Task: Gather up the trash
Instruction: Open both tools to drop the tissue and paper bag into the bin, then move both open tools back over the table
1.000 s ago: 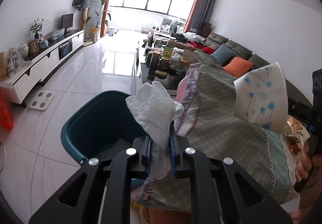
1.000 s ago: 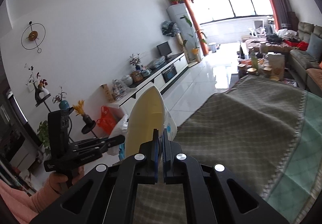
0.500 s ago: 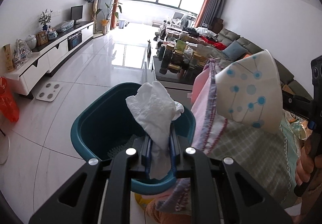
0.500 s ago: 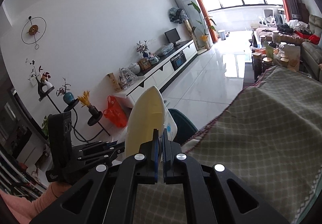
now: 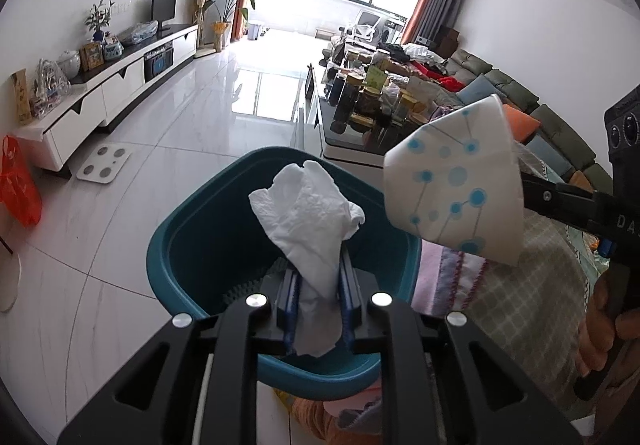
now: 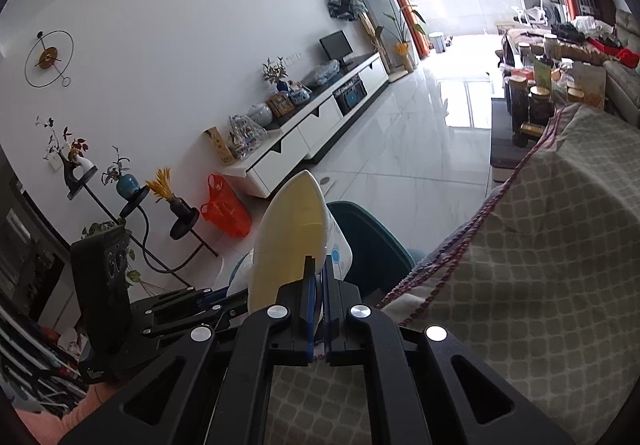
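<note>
Left gripper (image 5: 318,285): clamped on a crumpled tissue (image 5: 310,213), held over the teal bin (image 5: 160,265).
Right gripper (image 6: 318,285): clamped on a flattened paper cup (image 6: 290,233), beside the bin's rim.
Bin: on the floor, against the cloth-covered table (image 6: 540,245).

You have two grippers in view: the left gripper (image 5: 318,299), near centre, and the right gripper (image 6: 318,299), at far right in the left wrist view. One crumpled tissue (image 5: 310,213). One flattened paper cup (image 5: 456,185), white with blue dots. One teal bin (image 5: 192,245) on the floor, near. One orange plastic bag (image 5: 18,181), left. One white scale (image 5: 104,164) with four pads, left of the bin. One monitor (image 5: 163,7) on the far left cabinet. One wall clock (image 6: 48,58), left. Jars on the far table are too crowded to count.
</note>
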The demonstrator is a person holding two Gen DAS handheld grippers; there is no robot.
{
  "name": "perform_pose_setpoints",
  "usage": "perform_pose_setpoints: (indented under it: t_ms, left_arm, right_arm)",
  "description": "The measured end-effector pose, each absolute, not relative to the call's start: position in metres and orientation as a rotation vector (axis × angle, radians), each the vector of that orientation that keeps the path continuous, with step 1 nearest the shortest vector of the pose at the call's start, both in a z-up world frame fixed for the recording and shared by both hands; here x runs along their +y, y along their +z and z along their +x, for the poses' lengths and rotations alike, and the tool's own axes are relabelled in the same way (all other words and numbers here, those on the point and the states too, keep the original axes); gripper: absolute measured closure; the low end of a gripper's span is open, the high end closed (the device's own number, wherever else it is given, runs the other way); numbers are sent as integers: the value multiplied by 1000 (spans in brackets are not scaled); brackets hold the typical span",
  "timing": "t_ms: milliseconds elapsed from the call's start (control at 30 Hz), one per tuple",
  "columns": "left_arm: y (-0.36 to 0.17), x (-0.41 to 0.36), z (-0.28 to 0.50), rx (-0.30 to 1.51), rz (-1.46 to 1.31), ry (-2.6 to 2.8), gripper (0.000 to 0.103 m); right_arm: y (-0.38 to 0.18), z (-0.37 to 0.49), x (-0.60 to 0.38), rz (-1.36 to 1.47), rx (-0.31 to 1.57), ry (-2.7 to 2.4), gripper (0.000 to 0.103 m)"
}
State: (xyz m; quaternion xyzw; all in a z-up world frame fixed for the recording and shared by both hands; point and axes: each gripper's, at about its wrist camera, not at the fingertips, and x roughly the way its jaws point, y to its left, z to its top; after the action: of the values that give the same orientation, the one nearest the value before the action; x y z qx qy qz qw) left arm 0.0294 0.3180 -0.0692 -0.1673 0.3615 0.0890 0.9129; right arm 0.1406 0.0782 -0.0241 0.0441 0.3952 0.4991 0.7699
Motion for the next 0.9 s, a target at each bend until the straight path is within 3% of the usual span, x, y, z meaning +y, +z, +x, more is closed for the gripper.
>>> perform_pose_setpoints:
  t_ms: [433,900]
  left_arm:
    - [-83,330,38,751,-426,193,59]
    - [-50,283,21,630,-319,92,54]
  right_arm:
    - [-35,144,89,109,919,1080,96]
    - [-14,124,18,122,801,1062,79]
